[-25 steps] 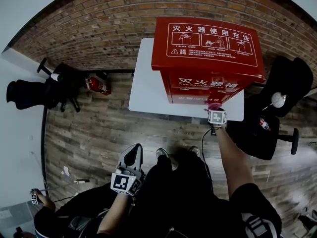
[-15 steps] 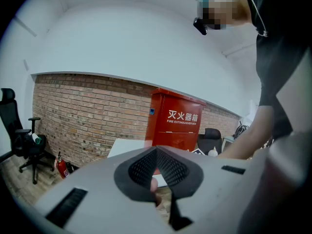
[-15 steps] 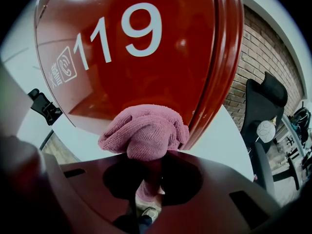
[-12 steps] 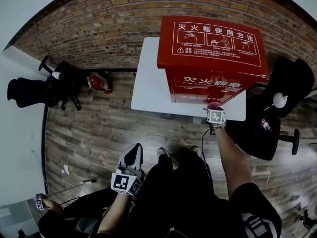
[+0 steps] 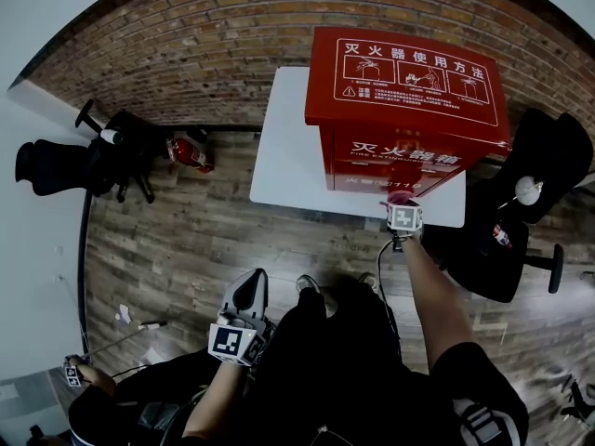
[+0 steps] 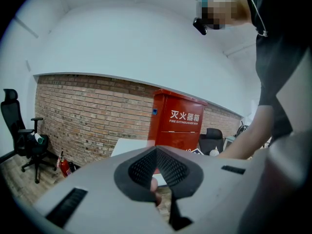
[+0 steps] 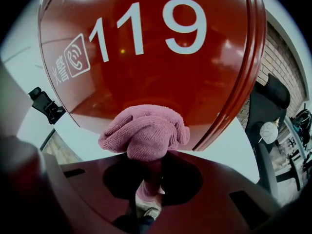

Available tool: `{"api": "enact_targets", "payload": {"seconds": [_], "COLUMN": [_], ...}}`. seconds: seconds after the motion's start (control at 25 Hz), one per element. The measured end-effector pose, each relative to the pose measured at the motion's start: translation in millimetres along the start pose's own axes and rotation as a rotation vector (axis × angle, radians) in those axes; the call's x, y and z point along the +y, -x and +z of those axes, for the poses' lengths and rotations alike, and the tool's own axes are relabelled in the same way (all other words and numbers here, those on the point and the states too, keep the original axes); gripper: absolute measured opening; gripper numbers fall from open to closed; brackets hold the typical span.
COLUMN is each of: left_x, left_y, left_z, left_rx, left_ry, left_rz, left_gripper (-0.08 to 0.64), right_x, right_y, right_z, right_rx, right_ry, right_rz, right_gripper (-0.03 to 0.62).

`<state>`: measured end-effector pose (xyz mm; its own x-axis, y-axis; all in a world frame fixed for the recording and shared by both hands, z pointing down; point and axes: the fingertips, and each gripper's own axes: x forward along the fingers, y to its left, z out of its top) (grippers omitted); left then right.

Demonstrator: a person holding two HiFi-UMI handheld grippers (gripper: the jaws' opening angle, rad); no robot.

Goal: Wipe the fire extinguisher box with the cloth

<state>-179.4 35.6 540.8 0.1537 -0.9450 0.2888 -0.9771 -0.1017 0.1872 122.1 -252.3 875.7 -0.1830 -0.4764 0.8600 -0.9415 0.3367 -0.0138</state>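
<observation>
Head view: red fire extinguisher box (image 5: pixel 409 110) upright on the right-hand part of a white table (image 5: pixel 288 156), with a brick wall (image 5: pixel 204 54) behind and a wood-plank floor (image 5: pixel 186 249) in front. Right gripper (image 5: pixel 402 204) stretched forward at the end of an outstretched arm, with a pink cloth (image 5: pixel 400 197) at its tip, set against the lower front face of the box just above the table's near edge. Left gripper (image 5: pixel 251 284) low and close to the body, pointing forward, well apart from both table and box. Small red extinguisher (image 5: pixel 191 151) on the floor by the wall, left of the table. Black office chair (image 5: pixel 65 170) farther left, and a second black chair (image 5: pixel 539 175) to the right of the box. Left gripper view: jaws closed tip to tip, nothing clamped between them. Beyond them, at a distance, the box with white lettering on its front, the table, the brick wall, the office chair and the small extinguisher on the floor. Right gripper view: jaws drawn in narrow on a bunched fold of the cloth, the wad bulging past the tips against the glossy red front, beneath large white numerals "119" (image 7: pixel 146 28). White table surface below the box's lower edge, and the second black chair off to the right.
</observation>
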Motion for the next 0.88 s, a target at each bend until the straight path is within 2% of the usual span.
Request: {"api": "enact_targets", "payload": {"seconds": [0.04, 0.16, 0.24, 0.36, 0.68, 0.88], "left_x": [1.1, 5.8, 9.3, 13.7, 24.1, 32.5], "left_y": [0.8, 2.8, 3.6, 6.1, 10.2, 16.4], "left_z": [1.2, 1.8, 0.8, -0.1, 1.0, -1.1], "left_rx": [-0.002, -0.003, -0.003, 0.002, -0.008, -0.003], "left_ry": [0.003, 0.005, 0.008, 0.007, 0.02, 0.025], "left_rz": [0.004, 0.012, 0.018, 0.024, 0.029, 0.04], "left_gripper": [0.023, 0.023, 0.023, 0.023, 0.023, 0.023], "right_x": [3.2, 10.5, 21.3, 20.5, 37.0, 61.2], "right_y": [0.0, -3.9, -5.9, -6.0, -10.9, -9.0], "right_z": [-4.4, 5.1, 4.6, 1.9, 14.0, -2.6], "right_rx": [0.022, -0.023, -0.018, 0.003, -0.042, 0.046], "right_ry": [-0.01, 0.002, -0.013, 0.001, 0.036, -0.012], "right_rz": [0.007, 0.022, 0.058, 0.026, 0.019, 0.075], "right_gripper": [0.077, 0.077, 0.077, 0.077, 0.077, 0.077]}}
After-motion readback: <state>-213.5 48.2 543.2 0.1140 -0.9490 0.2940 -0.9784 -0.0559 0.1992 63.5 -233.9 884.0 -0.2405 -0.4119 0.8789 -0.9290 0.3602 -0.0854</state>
